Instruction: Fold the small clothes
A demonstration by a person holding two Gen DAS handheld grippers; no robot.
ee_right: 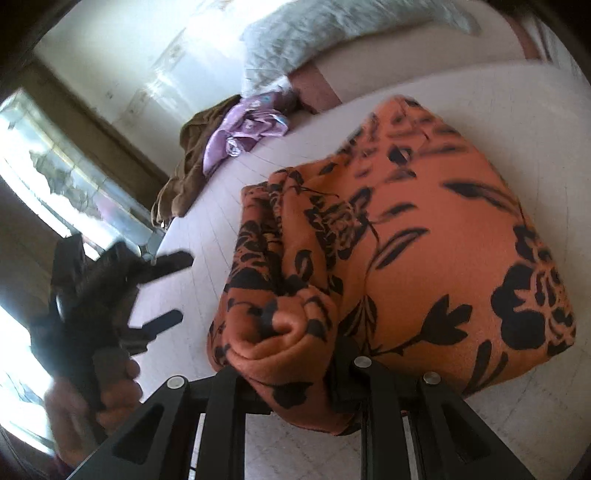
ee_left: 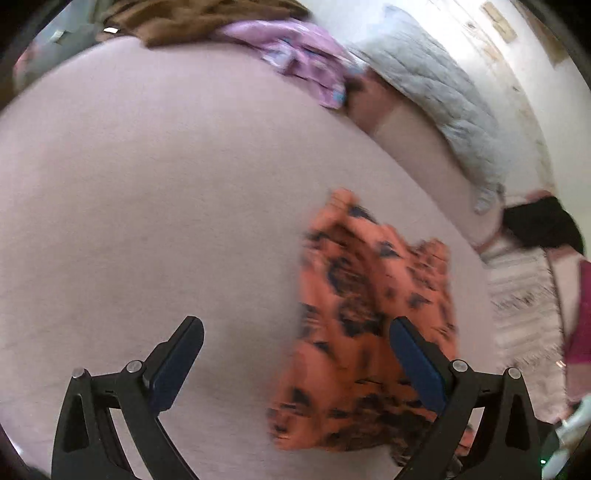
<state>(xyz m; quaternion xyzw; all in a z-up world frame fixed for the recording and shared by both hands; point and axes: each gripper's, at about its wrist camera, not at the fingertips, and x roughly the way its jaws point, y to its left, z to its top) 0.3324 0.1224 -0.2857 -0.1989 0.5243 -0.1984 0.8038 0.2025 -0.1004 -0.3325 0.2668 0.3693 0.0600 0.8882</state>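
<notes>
Purple garment (ee_right: 242, 127) beside brown cloth (ee_right: 188, 162), blurred.

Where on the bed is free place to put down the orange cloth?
Free: the wide pink sheet left of the orange cloth, under the open left gripper. Crowded: the far edge, with brown garment, purple garment and grey quilt.

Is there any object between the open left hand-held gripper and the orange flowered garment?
Nothing visible. The left hand-held gripper hangs open over bare bedsheet, with the orange garment just beside its right finger. The right hand-held gripper already grips that garment's rolled edge.
</notes>
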